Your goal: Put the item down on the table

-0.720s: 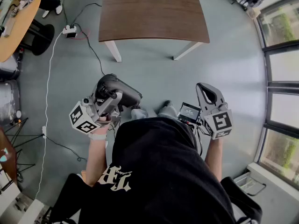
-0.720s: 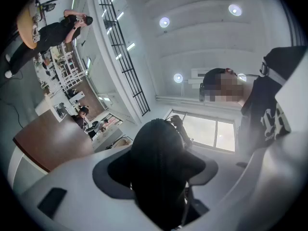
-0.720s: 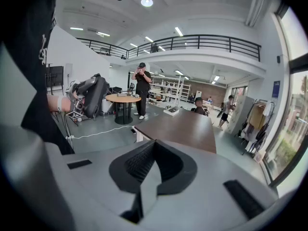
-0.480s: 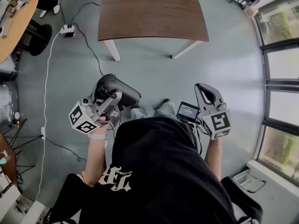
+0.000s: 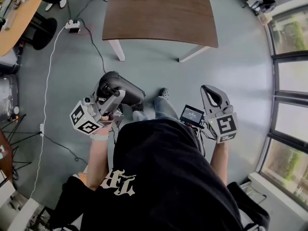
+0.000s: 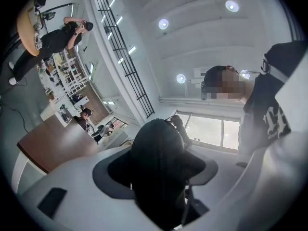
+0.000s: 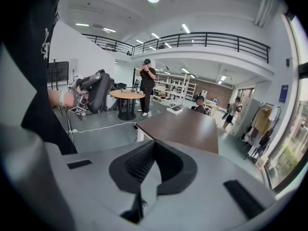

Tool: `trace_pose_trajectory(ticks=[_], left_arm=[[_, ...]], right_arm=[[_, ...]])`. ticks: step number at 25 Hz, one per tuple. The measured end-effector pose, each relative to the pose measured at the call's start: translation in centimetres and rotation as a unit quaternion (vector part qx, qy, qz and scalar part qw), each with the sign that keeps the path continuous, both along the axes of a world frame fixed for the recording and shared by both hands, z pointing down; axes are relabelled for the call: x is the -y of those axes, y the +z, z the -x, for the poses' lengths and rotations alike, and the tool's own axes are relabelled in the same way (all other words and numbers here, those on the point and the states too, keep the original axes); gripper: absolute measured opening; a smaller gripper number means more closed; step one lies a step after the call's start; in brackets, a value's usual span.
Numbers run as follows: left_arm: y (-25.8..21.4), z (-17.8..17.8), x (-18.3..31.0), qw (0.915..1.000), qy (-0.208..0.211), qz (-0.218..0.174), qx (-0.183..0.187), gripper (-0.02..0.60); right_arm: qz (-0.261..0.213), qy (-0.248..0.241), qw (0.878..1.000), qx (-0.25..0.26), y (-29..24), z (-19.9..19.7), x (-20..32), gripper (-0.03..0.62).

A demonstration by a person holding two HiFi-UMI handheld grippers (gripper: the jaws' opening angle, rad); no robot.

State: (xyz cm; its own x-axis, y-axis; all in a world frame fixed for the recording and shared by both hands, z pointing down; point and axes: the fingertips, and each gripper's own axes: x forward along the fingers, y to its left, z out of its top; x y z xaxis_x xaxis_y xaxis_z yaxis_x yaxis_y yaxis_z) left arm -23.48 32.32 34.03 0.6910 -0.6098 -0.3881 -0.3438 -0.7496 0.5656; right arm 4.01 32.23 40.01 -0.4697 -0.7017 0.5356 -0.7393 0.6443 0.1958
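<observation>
Facing the brown surface (image 5: 159,13), a person (image 5: 163,177) held a black rounded item (image 5: 126,88) well apart from it, over the floor (image 5: 240,57).
Item sat clamped between the wide-spread jaws of the left gripper (image 5: 114,99); the right gripper (image 5: 213,96) was closed together, empty.

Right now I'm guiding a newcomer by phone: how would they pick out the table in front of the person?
On the grey floor, left of the big windows, stands the table straight ahead of the person. It is dark brown and straight-sided on white legs, unlike the pale round table at far left.
</observation>
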Motion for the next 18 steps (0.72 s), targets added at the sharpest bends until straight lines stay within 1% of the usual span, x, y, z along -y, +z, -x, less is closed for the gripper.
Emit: trace_pose_trajectory(ticks=[3,8,11,18], left_arm=[[-0.2,-0.8,0.6,0.9999,-0.012,0.005,0.002,0.275],[-0.1,-4.2,2.2,0.9997,-0.011,0.015,0.014,0.275],[-0.1,-6.4,3.3,0.9997,-0.005,0.017,0.019,0.275],[0.3,-10.4,4.8,0.9989,0.007,0.027,0.037,0.275]], right_arm=[[0.000,-0.009,1.000,0.006,0.3,-0.7,2.0,-0.012],[-0.008,-0.038,0.999,0.008,0.4,-1.9,4.4,-0.012],[-0.004,-0.035,0.999,0.007,1.0,-4.0,5.4,-0.012],[-0.005,-0.017,0.999,0.029,1.7,-7.9,7.5,-0.012]])
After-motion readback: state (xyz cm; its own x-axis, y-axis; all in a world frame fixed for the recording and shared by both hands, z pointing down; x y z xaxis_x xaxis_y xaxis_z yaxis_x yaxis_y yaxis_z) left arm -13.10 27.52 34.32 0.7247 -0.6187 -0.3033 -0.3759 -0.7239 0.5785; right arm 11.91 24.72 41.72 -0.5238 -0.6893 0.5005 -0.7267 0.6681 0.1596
